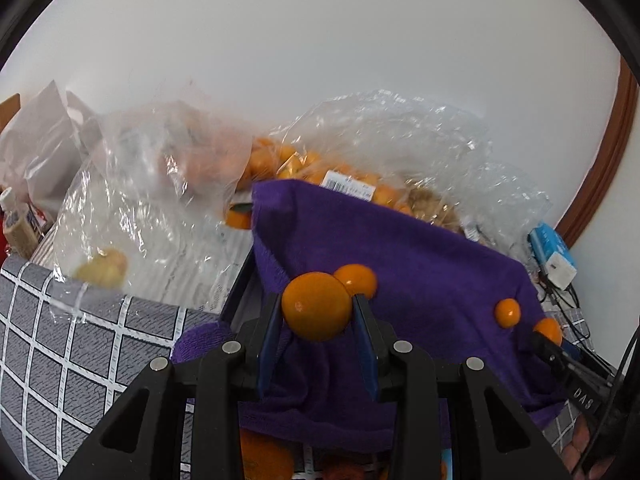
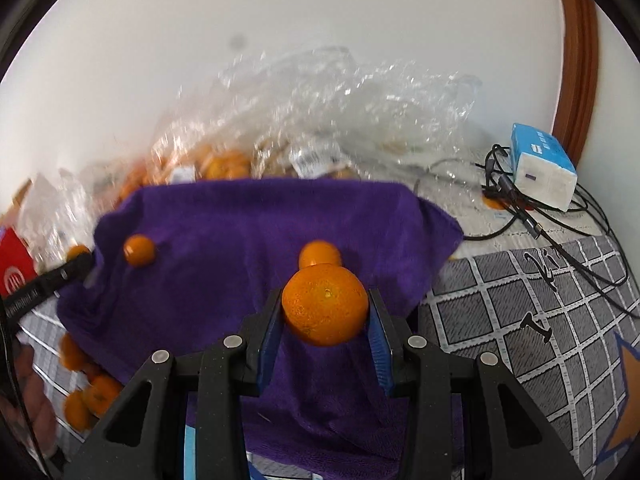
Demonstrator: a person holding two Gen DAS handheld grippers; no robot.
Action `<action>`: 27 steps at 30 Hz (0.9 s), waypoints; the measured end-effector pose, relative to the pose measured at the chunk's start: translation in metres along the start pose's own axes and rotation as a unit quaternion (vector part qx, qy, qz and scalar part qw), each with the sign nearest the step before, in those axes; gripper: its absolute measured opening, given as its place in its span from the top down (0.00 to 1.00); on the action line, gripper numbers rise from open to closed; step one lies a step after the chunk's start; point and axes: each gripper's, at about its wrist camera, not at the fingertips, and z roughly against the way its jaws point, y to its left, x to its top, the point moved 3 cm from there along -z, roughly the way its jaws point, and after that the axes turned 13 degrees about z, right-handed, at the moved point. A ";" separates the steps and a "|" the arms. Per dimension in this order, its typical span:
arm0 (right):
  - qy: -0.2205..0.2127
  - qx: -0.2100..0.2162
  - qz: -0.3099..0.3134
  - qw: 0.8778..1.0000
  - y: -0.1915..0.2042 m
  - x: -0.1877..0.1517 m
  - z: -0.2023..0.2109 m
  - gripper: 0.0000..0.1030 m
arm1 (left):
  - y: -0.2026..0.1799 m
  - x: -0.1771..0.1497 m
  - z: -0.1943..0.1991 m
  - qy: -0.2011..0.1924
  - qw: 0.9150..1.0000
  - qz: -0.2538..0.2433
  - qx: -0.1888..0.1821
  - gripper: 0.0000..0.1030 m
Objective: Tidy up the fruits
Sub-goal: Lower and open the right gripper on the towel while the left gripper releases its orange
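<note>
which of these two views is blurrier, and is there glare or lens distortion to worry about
Right wrist view: the plastic bags and the fruit at lower left are smeared by motion blur, while the orange in the right tool stays sharp. Left wrist view: crisper overall, with the left bag soft and white glare spots on its orange. Both views: fisheye bending, dark corners, the door frame curved.

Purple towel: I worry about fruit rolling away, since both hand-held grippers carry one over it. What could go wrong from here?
The purple towel slopes and sags, so a released orange could roll off its edge. Loose fruits already lie there; a dropped one may knock them. The left hand-held gripper pinches its smooth orange fruit only at the sides, so it may slip.
</note>
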 end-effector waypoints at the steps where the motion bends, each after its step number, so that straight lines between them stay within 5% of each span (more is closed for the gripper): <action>1: 0.008 -0.005 0.009 1.000 0.003 -0.002 -0.004 0.61 | 0.001 -0.001 -0.001 0.003 1.000 0.002 -0.001 0.68; 18: 0.036 -0.009 0.027 0.999 0.012 -0.011 -0.022 0.61 | -0.008 -0.008 -0.013 0.037 0.999 -0.026 -0.004 0.68; 27: 0.018 -0.011 0.030 0.999 0.012 -0.008 -0.010 0.41 | -0.014 -0.016 -0.022 0.049 0.998 -0.044 0.012 0.68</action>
